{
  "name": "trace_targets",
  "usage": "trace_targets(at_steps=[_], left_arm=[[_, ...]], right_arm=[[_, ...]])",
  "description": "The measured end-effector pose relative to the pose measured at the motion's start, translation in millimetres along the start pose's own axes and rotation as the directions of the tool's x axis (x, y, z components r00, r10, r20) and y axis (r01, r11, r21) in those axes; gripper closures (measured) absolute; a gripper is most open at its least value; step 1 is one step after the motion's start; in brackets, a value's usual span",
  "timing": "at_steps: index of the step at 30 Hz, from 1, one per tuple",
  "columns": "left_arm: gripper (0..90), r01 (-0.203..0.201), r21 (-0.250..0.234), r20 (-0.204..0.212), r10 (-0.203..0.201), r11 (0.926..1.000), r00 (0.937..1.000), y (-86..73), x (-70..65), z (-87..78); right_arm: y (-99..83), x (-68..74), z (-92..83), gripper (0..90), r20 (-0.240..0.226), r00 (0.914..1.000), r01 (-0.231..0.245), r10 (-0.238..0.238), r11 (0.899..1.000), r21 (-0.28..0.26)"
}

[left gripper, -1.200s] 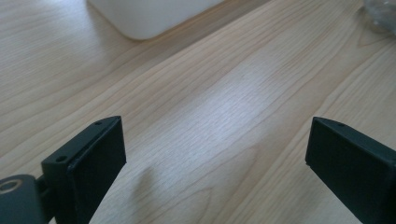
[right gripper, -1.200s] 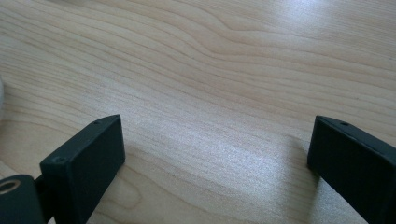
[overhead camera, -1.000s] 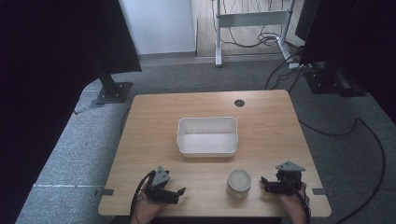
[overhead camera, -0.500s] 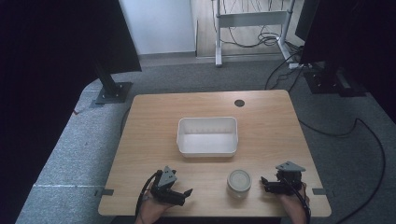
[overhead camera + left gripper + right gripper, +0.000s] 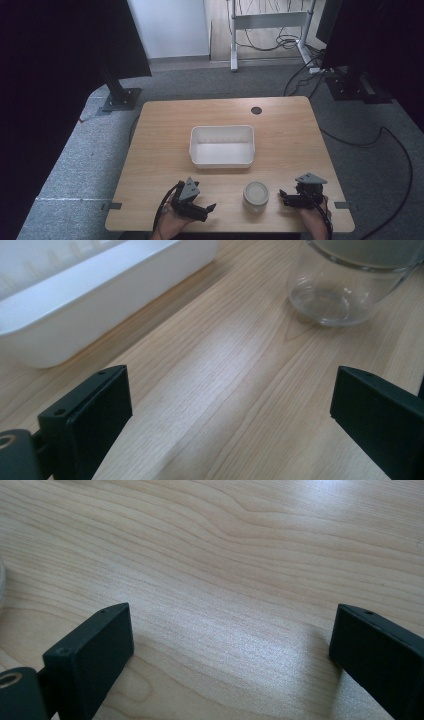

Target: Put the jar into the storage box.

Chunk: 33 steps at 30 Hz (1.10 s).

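A wooden bench with a white tub and a glass jar, a hand-held gripper at each near corner.

The empty tub sits mid-bench. The lidded jar stands nearer, between the grippers; it looks empty. The left gripper and right gripper both have jaws wide apart, holding nothing.

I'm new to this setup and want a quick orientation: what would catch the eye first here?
A white tub sits at the middle of the wooden table. Nearer the person, a glass jar with a pale lid stands between the two grippers: the left gripper and the right gripper, both with jaws open and holding nothing.
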State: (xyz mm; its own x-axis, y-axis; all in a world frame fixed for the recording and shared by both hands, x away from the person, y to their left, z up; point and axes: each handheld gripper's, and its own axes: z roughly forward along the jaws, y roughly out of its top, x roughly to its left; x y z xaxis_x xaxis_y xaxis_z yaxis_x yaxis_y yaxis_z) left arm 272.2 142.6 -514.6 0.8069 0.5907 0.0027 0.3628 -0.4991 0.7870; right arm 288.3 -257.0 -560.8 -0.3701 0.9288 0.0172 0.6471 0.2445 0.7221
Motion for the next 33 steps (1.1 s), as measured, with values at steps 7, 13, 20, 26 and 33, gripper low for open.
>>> trace_targets(at_steps=[7,13,20,26,33], left_arm=[[2.6,-0.018,-0.005,0.028,0.018,0.9998,0.9994,9.0,-8.4,7.4],[2.4,-0.031,-0.014,0.055,0.031,0.9994,0.998,18.5,-16.3,15.0],[2.4,-0.048,-0.014,0.086,0.049,0.9988,0.9951,28.5,-24.9,26.2],[2.3,-0.052,-0.013,0.113,0.053,0.9985,0.9921,35.2,-31.2,37.2],[1.8,-0.054,-0.017,0.139,0.056,0.9984,0.9886,42.5,-39.3,49.5]], right_arm=[[0.0,0.0,0.0,3.7,0.0,1.0,0.0,0.0,1.0,0.0],[0.0,0.0,0.0,3.7,0.0,1.0,0.0,0.0,1.0,0.0],[0.0,0.0,0.0,3.7,0.0,1.0,0.0,0.0,1.0,0.0],[0.0,0.0,0.0,3.7,0.0,1.0,0.0,0.0,1.0,0.0],[0.0,0.0,0.0,3.7,-0.001,1.0,0.001,-0.001,1.0,0.0]])
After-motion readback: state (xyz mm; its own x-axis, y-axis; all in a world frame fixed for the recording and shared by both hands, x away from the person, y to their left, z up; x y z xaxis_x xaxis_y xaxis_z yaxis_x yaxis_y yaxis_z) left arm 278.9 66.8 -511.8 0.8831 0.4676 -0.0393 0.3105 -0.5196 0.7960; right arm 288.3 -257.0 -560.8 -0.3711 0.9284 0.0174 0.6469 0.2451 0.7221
